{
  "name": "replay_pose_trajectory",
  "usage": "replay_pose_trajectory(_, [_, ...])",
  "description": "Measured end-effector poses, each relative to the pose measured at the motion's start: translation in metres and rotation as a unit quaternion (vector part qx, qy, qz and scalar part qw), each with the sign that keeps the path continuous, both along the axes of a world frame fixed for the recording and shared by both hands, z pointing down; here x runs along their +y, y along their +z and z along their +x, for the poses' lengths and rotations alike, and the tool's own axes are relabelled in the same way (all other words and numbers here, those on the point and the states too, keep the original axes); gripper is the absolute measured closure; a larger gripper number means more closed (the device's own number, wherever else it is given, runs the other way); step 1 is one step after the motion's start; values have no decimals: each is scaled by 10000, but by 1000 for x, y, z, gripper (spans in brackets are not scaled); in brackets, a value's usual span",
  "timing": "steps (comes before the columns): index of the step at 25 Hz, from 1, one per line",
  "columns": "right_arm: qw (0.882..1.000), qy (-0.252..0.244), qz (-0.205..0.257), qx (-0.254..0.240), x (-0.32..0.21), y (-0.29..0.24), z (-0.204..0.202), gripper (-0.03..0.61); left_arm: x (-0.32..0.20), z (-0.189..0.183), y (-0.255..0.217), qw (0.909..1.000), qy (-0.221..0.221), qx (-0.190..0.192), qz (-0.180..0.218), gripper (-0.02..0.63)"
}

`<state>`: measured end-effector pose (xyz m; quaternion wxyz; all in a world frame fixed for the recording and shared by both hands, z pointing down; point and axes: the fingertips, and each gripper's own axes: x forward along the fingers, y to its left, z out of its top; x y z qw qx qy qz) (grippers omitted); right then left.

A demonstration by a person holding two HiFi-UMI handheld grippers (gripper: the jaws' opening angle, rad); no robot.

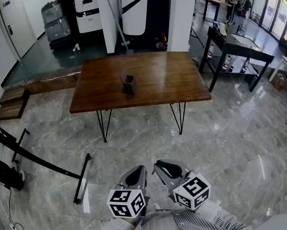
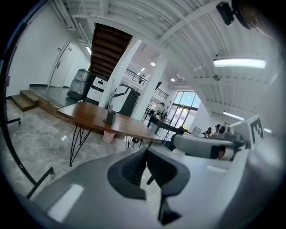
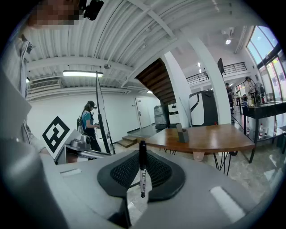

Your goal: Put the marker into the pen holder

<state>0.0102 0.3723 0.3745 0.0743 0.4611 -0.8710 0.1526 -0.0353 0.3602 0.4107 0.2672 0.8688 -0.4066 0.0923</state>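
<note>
The right gripper (image 3: 142,156) has its jaws closed on a slim black marker with a white label (image 3: 142,172). The marker stands upright between the dark ribbed pads (image 3: 163,172), with its cap above the jaw tips and its lower end in the gap below them. The left gripper (image 2: 145,154) has its jaws pressed together at the tips and nothing is between them. In the head view both grippers are side by side, close to the person's body above the striped sleeves (image 1: 197,227). Each one carries its white cube with black square markers (image 1: 126,202). They are over the grey marble floor (image 1: 228,133), well apart from the brown wooden table on thin black legs (image 1: 171,83). The dark grey rectangular pen holder (image 1: 128,82) stands upright on that table, about midway between the front and back edges and a little nearer to the left edge than to the right.
</note>
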Motion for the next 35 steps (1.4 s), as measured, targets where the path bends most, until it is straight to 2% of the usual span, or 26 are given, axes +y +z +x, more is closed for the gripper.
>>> replay_pose_trajectory(11, [10000, 23, -64, 27, -78, 17, 13, 534, -80, 12, 18, 9999, 13, 57, -98, 606])
replay_pose_trajectory(21, [9997, 181, -150, 25, -234, 16, 5, 534, -233, 2, 16, 9998, 124, 48, -152, 606])
replay_pose_trajectory(26, [9993, 312, -206, 11, -307, 11, -2, 534, -309, -1, 10, 9993, 331, 11, -183, 606])
replay_pose_trajectory(35, [9975, 608, -374, 6, -386, 17, 2, 534, -391, 2, 19, 9977, 558, 42, -379, 606])
